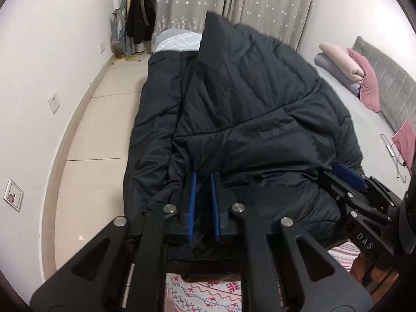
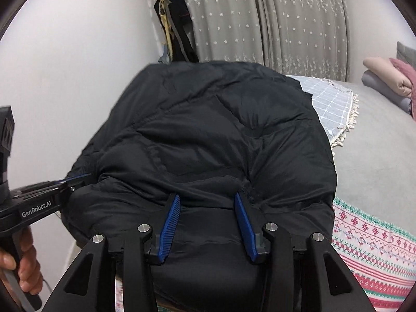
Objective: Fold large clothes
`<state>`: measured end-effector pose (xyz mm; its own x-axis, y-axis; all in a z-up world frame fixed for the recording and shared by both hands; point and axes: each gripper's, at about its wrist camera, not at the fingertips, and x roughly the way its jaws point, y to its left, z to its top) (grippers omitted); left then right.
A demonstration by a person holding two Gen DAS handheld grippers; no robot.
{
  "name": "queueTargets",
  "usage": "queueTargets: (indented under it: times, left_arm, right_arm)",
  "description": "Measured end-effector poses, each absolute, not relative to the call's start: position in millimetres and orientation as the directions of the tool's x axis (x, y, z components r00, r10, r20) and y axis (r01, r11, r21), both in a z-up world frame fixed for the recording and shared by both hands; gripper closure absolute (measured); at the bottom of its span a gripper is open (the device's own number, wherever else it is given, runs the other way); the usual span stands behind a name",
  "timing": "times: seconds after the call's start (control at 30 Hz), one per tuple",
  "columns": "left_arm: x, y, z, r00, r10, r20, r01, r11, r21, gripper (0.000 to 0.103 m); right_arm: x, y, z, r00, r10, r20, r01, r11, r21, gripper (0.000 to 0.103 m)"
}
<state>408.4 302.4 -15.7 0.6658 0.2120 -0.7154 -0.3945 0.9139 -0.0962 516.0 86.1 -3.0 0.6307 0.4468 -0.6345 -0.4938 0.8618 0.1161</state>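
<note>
A large black padded coat (image 1: 247, 98) lies lengthwise along the bed's left edge, with one side folded up over itself. My left gripper (image 1: 204, 176) is at the coat's near hem, its blue pads close together and pinching black fabric. In the right wrist view the coat (image 2: 221, 119) bulges up in front of my right gripper (image 2: 208, 196). Its pads stand wider, with a thick fold of the hem bunched tight between them. Each gripper shows in the other's view: the right gripper (image 1: 348, 176) at the right side, the left gripper (image 2: 80, 178) at the left side, held by a hand (image 2: 26, 267).
The grey bed sheet (image 1: 338, 83) stretches off to the right, with folded pink and grey bedding (image 1: 345, 65) by the headboard and a wire hanger (image 1: 392, 153). A patterned blanket (image 2: 369, 247) and a checked throw (image 2: 330, 98) lie beside the coat. A tiled floor (image 1: 104, 119) and a clothes rack (image 1: 137, 18) are on the left.
</note>
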Motion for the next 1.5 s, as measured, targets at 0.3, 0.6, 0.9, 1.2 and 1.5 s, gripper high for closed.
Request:
queueTargets:
  times: [0.3,0.6,0.9,1.2,1.5]
  left_arm:
    - [370.3,285.1,21.3,0.696,0.258,-0.670,-0.421,0.903,-0.088,0.087]
    - [272.7,221.5,37.2,0.644,0.367,-0.672,-0.457,0.888,0.047,0.052]
    - [147.0,140.4,71.3,0.707,0.420,-0.569,-0.500,0.866,0.017,0.002]
    - [76.5,93.1,93.2,0.781,0.468,-0.414,-0.512,0.859,0.006,0.001]
    - [81.4,82.3,47.0,0.737,0.498,-0.456,-0.535,0.843,0.055,0.001]
  right_arm:
    - [505.3,74.4,20.9,0.634,0.442,-0.634,-0.466,0.873,0.143,0.046]
    - [401.0,12.0,29.3,0.593,0.505,-0.627,-0.471,0.849,0.238,0.029]
    - [273.6,-66.3,56.5,0.602,0.519,-0.607,-0.494,0.839,0.228,0.015]
    - [187.8,-100.7,83.1,0.605,0.534,-0.591,-0.470,0.838,0.276,0.004]
    - [157.2,-112.5,72.7,0.660,0.521,-0.542,-0.449,0.851,0.271,0.001]
